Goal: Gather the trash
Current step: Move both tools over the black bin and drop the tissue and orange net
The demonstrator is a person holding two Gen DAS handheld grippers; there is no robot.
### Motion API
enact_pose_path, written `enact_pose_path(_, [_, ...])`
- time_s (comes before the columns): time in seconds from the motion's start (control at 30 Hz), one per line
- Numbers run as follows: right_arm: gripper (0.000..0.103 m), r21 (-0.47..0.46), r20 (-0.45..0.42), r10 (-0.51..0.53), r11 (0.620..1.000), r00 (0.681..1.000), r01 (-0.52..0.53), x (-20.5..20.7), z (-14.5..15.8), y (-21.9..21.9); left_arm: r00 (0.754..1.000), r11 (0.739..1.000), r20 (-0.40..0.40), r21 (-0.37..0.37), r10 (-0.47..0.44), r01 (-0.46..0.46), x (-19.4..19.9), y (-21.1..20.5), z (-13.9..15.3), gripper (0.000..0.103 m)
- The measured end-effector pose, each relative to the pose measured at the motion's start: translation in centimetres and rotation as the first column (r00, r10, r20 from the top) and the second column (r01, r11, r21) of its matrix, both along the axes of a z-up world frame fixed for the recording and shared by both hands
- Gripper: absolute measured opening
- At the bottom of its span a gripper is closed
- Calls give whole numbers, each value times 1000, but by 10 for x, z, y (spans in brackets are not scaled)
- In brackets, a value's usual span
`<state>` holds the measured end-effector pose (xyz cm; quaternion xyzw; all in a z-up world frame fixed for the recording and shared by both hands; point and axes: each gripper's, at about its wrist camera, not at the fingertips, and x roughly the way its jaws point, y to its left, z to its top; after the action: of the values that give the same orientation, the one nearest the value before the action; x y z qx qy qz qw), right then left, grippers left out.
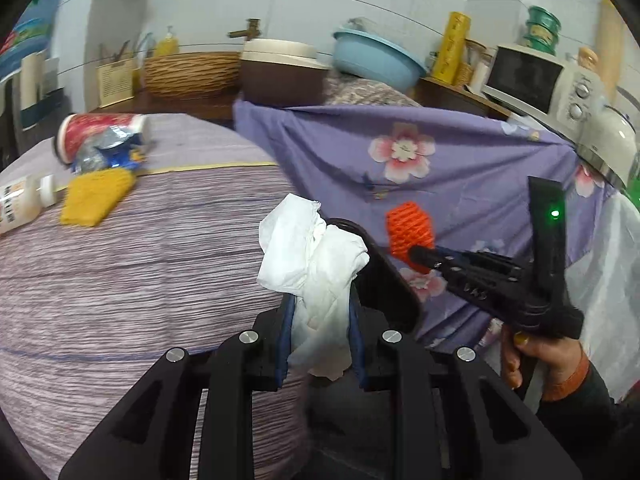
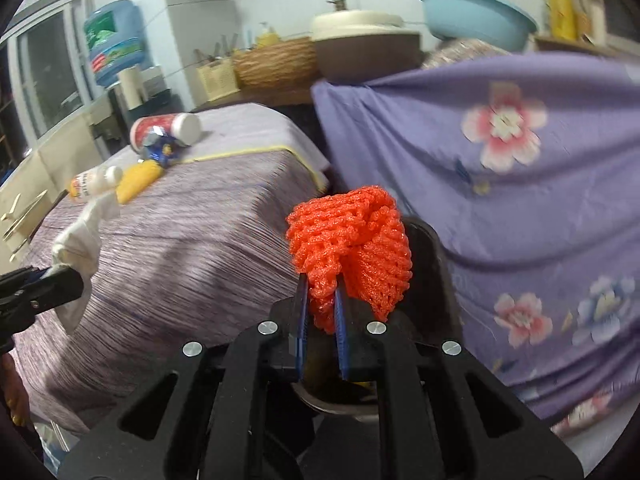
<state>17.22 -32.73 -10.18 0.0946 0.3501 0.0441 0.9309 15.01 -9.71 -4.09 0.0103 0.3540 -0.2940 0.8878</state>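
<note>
You have the left gripper (image 1: 320, 320) clamped on crumpled tissue (image 1: 308, 256) and the right gripper (image 2: 322, 312) clamped on orange foam net (image 2: 348, 240), both above the dark bin rim (image 2: 428, 248) directly ahead.

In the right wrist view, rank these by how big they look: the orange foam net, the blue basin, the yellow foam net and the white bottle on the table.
1. orange foam net, though it is nearest the camera
2. blue basin
3. yellow foam net and white bottle look about alike; too close to rank.
</note>
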Motion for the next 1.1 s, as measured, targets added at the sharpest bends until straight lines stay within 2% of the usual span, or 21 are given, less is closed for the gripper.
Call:
enact_pose_path(0.27, [13,26,-85,-52,998,995,54,8,-41,-28,993,993,-22,33,-112,113,1,-59,-21,24])
enact_pose_path(0.63, [15,58,-193,-69,995,979,81,36,-100,-41,985,983,-84,92,-150,158,13,-86,-55,24])
enact_pose_path(0.67, [18,61,-202,-70,995,977,84,37,-104,-43,984,983,-88,94,-152,160,13,-87,-56,24])
enact_pose_path(0.7, [27,65,-210,-72,994,975,87,38,-108,-44,983,981,-92,100,-156,165,13,-89,-59,24])
enact_pose_path(0.73, [42,66,-215,-73,994,974,89,38,-110,-44,983,981,-94,103,-157,167,13,-89,-60,24])
enact_pose_path(0.8, [57,53,-208,-90,993,974,103,36,-114,-44,982,979,-101,109,-162,173,15,-92,-63,24])
enact_pose_path(0.97, [57,52,-208,-118,990,971,132,29,-116,-50,978,974,-119,130,-170,185,19,-98,-71,24])
enact_pose_path(1.1, [57,8,-191,-159,986,969,164,20,-110,-58,975,969,-136,148,-177,196,25,-105,-81,24])
